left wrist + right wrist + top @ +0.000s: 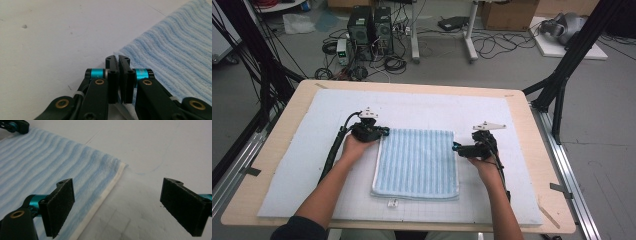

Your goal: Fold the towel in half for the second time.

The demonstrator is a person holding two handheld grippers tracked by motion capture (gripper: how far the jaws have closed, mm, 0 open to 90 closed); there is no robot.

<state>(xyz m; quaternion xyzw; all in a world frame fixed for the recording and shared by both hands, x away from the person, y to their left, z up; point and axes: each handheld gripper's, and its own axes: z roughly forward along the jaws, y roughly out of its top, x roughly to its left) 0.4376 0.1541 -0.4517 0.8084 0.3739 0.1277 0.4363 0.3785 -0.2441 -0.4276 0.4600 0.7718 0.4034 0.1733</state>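
My left gripper (118,65) has its 2 jaws pinched together at the blue towel's (417,162) far left corner; whether cloth sits between them I cannot tell. My right gripper (120,207) gapes over the towel's white hem (105,195), unseen from above.

A white grid mat (337,107) covers most of a light wooden table (307,87) in the middle of the frame. A small white tag (392,203) lies on the mat near its lower edge. Beyond the table, at upper centre-left, two dark computer towers (371,29) stand on the grey floor among tangled black cables (394,64). A cardboard box (508,14) sits at upper right, with white table legs (470,30) just left of it. Black frame struts (574,50) slant down the right side.
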